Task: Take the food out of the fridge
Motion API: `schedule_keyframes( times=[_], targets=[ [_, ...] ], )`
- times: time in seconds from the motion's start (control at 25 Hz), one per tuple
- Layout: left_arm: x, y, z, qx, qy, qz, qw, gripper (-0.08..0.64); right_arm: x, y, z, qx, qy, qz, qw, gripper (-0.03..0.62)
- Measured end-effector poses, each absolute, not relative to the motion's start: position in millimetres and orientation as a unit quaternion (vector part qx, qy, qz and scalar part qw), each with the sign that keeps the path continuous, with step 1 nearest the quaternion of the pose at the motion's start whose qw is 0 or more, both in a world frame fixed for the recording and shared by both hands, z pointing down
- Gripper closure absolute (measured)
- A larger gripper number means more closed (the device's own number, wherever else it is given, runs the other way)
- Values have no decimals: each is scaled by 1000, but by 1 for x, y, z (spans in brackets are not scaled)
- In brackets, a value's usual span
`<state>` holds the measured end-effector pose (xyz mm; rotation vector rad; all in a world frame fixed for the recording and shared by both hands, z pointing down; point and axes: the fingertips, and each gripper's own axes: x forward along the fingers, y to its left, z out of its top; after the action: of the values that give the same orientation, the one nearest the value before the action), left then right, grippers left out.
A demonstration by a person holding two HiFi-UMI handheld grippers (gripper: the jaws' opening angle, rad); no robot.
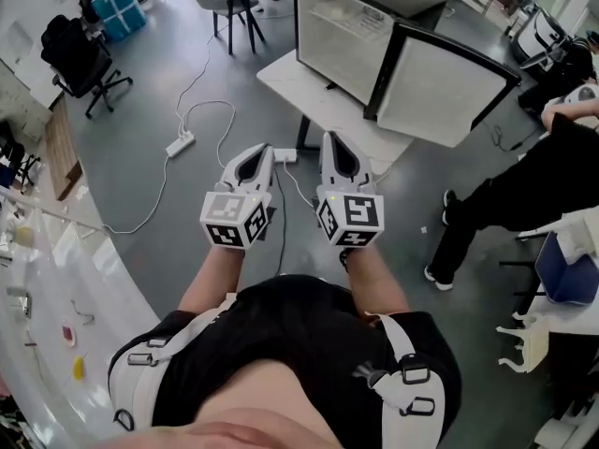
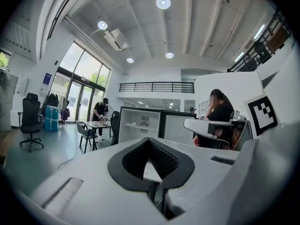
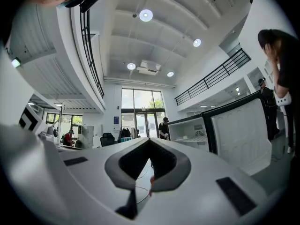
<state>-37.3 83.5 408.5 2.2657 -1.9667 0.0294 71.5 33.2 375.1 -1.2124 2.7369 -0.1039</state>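
Food shows only as a few small things [image 2: 143, 123] on the shelf inside the open fridge [image 1: 348, 34], too small to name. The fridge stands on a low white surface [image 1: 285, 82] ahead of the person. The left tongs [image 1: 266, 150] and the right tongs [image 1: 330, 138] are held side by side, apart from the fridge, both closed with nothing between them.

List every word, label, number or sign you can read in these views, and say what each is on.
No readable text in any view.
Blue poster beside the glass doors: too small to read.
Grey label on the back wall of the open black-framed fridge: blurred.
Black-and-white square markers on the left gripper and right gripper: patterns, not lettering.
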Motion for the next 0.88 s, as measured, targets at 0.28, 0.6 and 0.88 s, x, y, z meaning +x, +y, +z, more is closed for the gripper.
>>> schedule_keyframes(
  times=[0.28, 0.6, 0.88],
  targets=[
    [-55, 88, 406, 765, -640, 0, 65, 561, 57, 44, 372, -419, 904, -22, 74, 584],
    [-75, 90, 416, 770, -635, 4, 62, 561, 39, 49, 381, -429, 900, -20, 71, 584],
    [-84, 66, 425, 774, -629, 3, 73, 561, 31, 21, 389, -434, 897, -27, 77, 584]
  ],
)
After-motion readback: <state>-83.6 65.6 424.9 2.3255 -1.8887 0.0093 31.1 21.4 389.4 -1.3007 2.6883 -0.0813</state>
